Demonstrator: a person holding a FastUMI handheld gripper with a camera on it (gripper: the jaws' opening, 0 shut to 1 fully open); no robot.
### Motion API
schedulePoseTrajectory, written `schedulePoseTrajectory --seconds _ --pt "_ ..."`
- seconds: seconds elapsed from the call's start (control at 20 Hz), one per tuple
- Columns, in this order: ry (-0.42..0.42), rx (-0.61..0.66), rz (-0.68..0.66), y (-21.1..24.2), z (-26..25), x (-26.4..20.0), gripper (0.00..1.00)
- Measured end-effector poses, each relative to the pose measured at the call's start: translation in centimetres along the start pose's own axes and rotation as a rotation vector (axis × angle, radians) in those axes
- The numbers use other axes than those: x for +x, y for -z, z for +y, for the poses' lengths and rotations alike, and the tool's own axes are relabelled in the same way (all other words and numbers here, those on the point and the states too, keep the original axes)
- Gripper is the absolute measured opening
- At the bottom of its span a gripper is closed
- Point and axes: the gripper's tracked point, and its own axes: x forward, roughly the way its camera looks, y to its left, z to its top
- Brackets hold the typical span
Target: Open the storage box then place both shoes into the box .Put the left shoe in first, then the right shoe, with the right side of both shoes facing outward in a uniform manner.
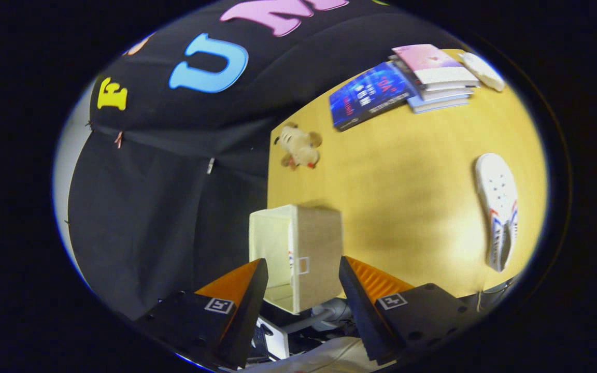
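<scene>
A beige fabric storage box (pixel 319 248) stands at the edge of the yellow table (pixel 407 176), its open mouth (pixel 272 243) turned toward the black cloth wall. My gripper (pixel 302 260) is open, fingers wide apart, and the box sits just ahead of them, in line with the gap. Neither finger presses on it. A thin strip with red and blue marks (pixel 291 251) shows at the box's mouth; I cannot tell what it is. One white shoe (pixel 496 207) with red and blue side stripes lies on the table well off to the right-finger side, apart from the box.
A small plush toy (pixel 299 146) lies beyond the box near the table edge. Farther back are a blue book (pixel 368 96), a stack of books (pixel 436 77) and a white object (pixel 482 71). Cables and grey parts (pixel 324 313) show under the fingers.
</scene>
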Motion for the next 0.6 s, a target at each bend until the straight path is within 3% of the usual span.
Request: schedulePoseTrajectory --seconds 0.1,0.3,0.6 --pt "0.100 0.025 -0.059 -2.3 -5.9 -2.7 0.91" --pt "0.295 0.060 -0.120 -4.6 -16.7 -6.8 0.92" --pt "0.490 0.062 -0.070 -4.8 -27.8 -6.9 0.92"
